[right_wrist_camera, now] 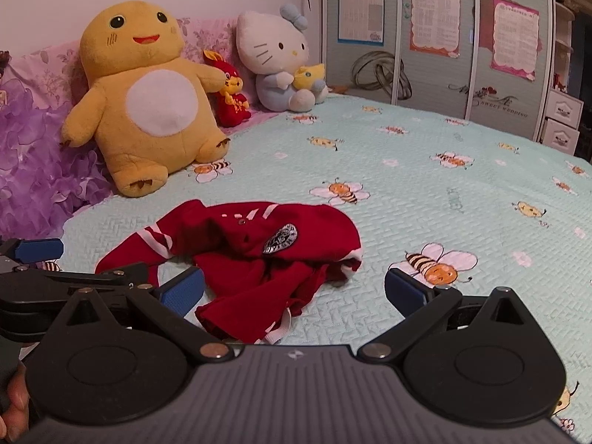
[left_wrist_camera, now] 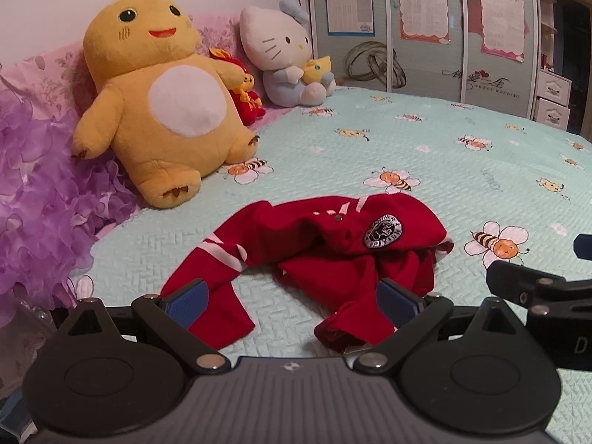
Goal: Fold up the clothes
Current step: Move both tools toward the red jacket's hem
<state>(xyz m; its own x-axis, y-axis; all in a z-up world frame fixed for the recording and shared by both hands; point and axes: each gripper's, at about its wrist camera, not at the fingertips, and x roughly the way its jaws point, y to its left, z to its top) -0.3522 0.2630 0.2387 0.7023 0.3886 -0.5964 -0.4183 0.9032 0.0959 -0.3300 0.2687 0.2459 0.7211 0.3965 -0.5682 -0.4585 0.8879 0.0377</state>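
Note:
A small red garment point(left_wrist_camera: 314, 255) with white stripes and a round badge lies crumpled on the bee-print bedspread point(left_wrist_camera: 370, 148). My left gripper point(left_wrist_camera: 292, 305) hovers open just in front of it, blue pads wide apart, the near folds of cloth lying between the fingers without being pinched. In the right wrist view the same red garment point(right_wrist_camera: 259, 259) sits ahead and slightly left. My right gripper point(right_wrist_camera: 294, 290) is open too, its left pad over the garment's near edge and its right pad point(right_wrist_camera: 405, 292) over bare bedspread point(right_wrist_camera: 444, 203). The left gripper's fingertips point(right_wrist_camera: 37, 249) show at that view's left edge.
A big yellow plush toy point(left_wrist_camera: 159, 103), a small red plush point(left_wrist_camera: 248, 92) and a white cat plush point(left_wrist_camera: 288, 55) lean on pink pillows at the bed's head. Purple ruffled fabric point(left_wrist_camera: 40, 203) lies at the left. Wardrobe doors with posters point(left_wrist_camera: 425, 18) stand behind the bed.

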